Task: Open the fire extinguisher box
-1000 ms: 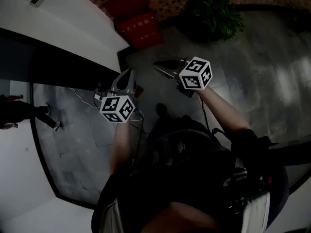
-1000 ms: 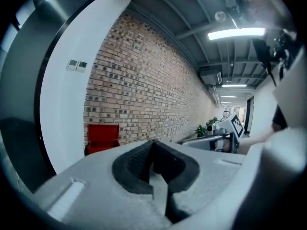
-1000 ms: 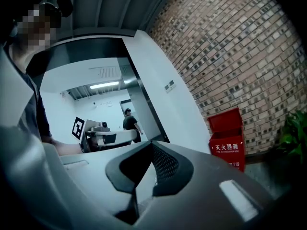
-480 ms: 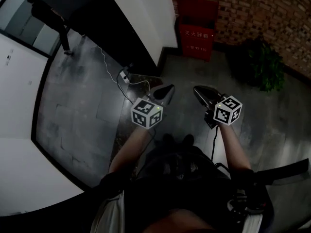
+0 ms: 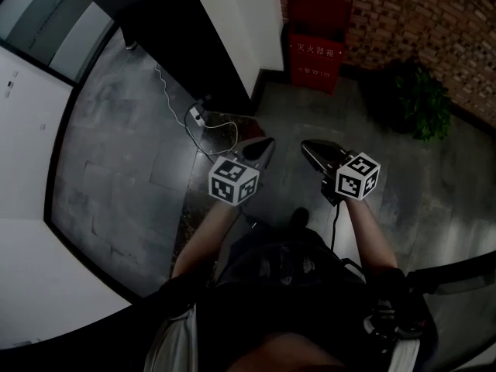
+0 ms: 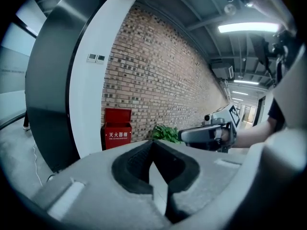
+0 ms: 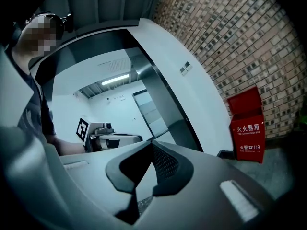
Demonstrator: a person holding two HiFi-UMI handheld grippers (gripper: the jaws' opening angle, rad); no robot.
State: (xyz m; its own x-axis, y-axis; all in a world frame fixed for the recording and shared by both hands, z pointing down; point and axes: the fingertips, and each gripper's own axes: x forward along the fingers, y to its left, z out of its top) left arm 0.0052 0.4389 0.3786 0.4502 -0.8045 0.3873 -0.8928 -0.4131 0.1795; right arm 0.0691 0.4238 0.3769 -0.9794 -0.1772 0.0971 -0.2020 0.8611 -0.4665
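The red fire extinguisher box point(image 5: 316, 49) stands on the floor against the brick wall, lid down, white characters on its front. It also shows far ahead in the left gripper view point(image 6: 117, 134) and at the right of the right gripper view point(image 7: 248, 128). My left gripper point(image 5: 268, 142) and right gripper point(image 5: 307, 145) are held side by side at waist height, pointing toward the box and well short of it. Both have their jaws shut with nothing between them. Each gripper shows in the other's view: the right gripper point(image 6: 206, 134) and the left gripper point(image 7: 111, 139).
A potted green plant point(image 5: 415, 99) sits right of the box. A curved white and black wall point(image 5: 232, 29) ends just left of it. A power strip with a white cable point(image 5: 198, 116) lies on the dark tiled floor at the wall's foot.
The head view has swung so the box sits top centre instead of upper left. Both grippers have moved forward toward the box, still side by side and shut.
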